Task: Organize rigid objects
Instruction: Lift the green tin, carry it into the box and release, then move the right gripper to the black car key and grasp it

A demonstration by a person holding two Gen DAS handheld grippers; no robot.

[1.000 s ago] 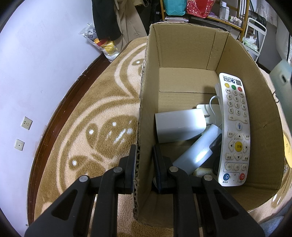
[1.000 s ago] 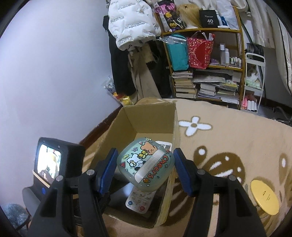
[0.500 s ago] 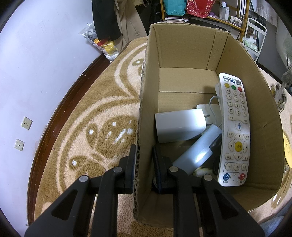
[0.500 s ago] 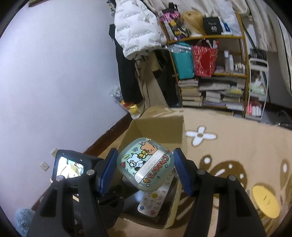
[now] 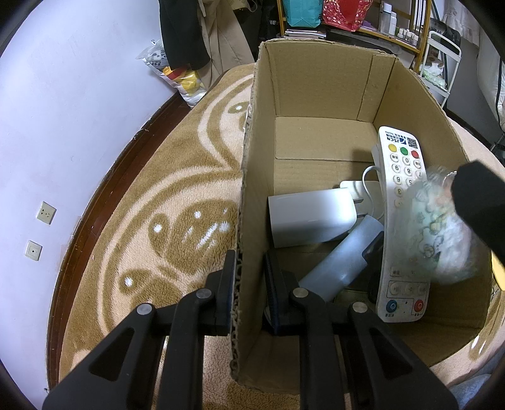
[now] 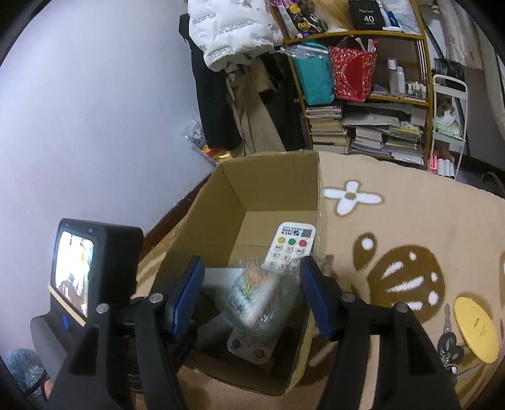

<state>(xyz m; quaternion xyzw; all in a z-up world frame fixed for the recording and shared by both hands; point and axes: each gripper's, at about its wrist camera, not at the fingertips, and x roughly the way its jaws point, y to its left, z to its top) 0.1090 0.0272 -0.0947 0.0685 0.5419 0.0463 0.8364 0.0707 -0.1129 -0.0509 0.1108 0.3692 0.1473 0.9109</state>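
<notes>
Our left hand-held gripper (image 5: 249, 284) is clamped on the near left wall of the cardboard box (image 5: 318, 82). Our right hand-held gripper (image 6: 252, 293) stands apart, pads clear of the blurred cartoon case (image 6: 258, 296), which lies inside the box over the white remote (image 6: 288, 246).

Background: a tan carpet (image 6: 410, 227) with white flower and leaf motifs covers the floor. A wooden shelf (image 6: 363, 33) holds stacked books (image 6: 372, 135), a teal bag (image 6: 312, 75) and a red bag (image 6: 352, 74). A white padded jacket (image 6: 233, 28) hangs beside it. Two wall sockets (image 5: 45, 212) sit low on the wall. A yellow disc (image 6: 476, 328) lies beside keys (image 6: 448, 342).
</notes>
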